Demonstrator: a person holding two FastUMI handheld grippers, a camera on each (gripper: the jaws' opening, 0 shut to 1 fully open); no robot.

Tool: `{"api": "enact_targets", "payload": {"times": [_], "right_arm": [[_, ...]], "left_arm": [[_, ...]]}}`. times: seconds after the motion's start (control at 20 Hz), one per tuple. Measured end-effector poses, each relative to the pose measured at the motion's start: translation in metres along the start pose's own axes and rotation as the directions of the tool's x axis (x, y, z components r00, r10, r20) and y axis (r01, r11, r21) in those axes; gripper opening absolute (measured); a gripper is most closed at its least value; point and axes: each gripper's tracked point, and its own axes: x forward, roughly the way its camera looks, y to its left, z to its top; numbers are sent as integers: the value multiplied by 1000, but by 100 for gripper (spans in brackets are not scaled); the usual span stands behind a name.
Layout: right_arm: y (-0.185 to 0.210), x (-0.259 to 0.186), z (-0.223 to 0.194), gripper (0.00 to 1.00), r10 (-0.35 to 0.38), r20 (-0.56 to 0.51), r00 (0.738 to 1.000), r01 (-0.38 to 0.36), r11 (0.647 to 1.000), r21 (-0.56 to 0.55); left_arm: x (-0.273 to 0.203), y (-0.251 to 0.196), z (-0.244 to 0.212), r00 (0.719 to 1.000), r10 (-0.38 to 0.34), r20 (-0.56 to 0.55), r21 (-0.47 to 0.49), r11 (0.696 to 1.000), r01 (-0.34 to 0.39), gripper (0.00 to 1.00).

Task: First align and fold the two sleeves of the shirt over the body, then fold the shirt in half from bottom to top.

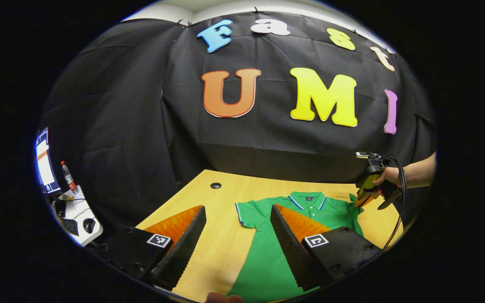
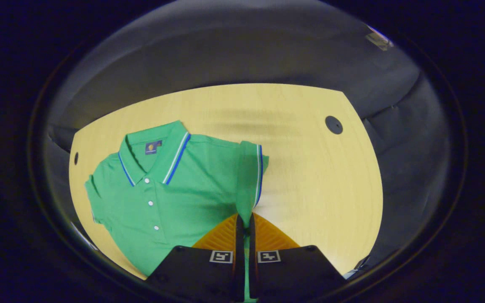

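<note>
A green polo shirt with blue-and-white trim lies front up on the wooden table, collar toward the booth wall. My left gripper hangs open above the table's near side, and the shirt's left sleeve shows between its fingers. Farther off, a hand holds my right gripper at the shirt's other sleeve. In the right gripper view, the right gripper is shut on that sleeve, which is lifted and pulled up into a narrow strip, while the shirt body lies flat to the left.
A round cable hole sits in the table beyond the shirt. Bare wood stretches beside the held sleeve. A side desk with a bottle and a mouse stands off to the left. Black cloth closes the back.
</note>
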Motion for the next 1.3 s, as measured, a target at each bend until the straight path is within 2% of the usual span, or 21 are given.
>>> {"api": "enact_targets", "payload": {"times": [0.15,0.3,0.35,0.4,0.45,0.5,0.55,0.6,0.7,0.75,0.8,0.9,0.95,1.0,1.2,1.3], "right_arm": [[42,3,-6,6,-12,-6,1000,12,999,-49],[95,7,-17,7,53,-41,998,-56,997,-51],[103,10,-21,7,55,-52,997,-58,997,-50],[112,9,-24,12,62,-59,996,-65,997,-39],[123,8,-26,12,85,-60,995,-86,996,-20],[135,5,-27,17,124,-56,991,-124,992,3],[143,-1,-28,33,152,-50,987,-151,988,23],[144,-4,-26,43,156,-36,987,-155,987,29],[140,-17,-24,71,151,3,988,-151,988,28],[136,-22,-22,70,146,30,989,-147,989,32],[129,-30,-23,87,140,54,989,-143,989,40],[111,-46,-34,86,121,96,988,-124,992,28],[105,-53,-41,92,125,121,985,-127,992,5],[96,-63,-48,92,130,146,981,-129,992,-17],[67,-112,-85,92,227,237,945,-232,973,-6],[36,-136,-97,92,228,322,919,-229,973,-35]], "left_arm": [[-6,15,-4,999,49,-12,-16,999,-49,99],[-12,28,-11,995,98,-33,-41,994,-99,99],[-14,31,-14,993,105,-49,-49,993,-108,99],[-17,32,-17,992,111,-63,-54,992,-114,99],[-20,36,-18,991,116,-70,-57,991,-120,99],[-21,37,-18,991,118,-67,-61,991,-122,99],[-19,37,-17,990,121,-66,-63,990,-125,99],[-17,37,-17,990,120,-70,-63,990,-124,99],[-18,34,-16,993,101,-68,-68,992,-106,99],[-18,31,-17,994,78,-72,-73,994,-83,99],[-16,26,-18,996,48,-78,-78,995,-54,99],[-17,16,-20,994,-14,-106,-84,996,5,99],[-17,11,-21,992,-44,-115,-90,995,33,99],[-15,7,-21,991,-67,-119,-95,994,56,99],[-7,-11,-20,973,-168,-157,-95,983,155,98],[0,-21,-19,958,-228,-172,-102,972,213,98]]}}
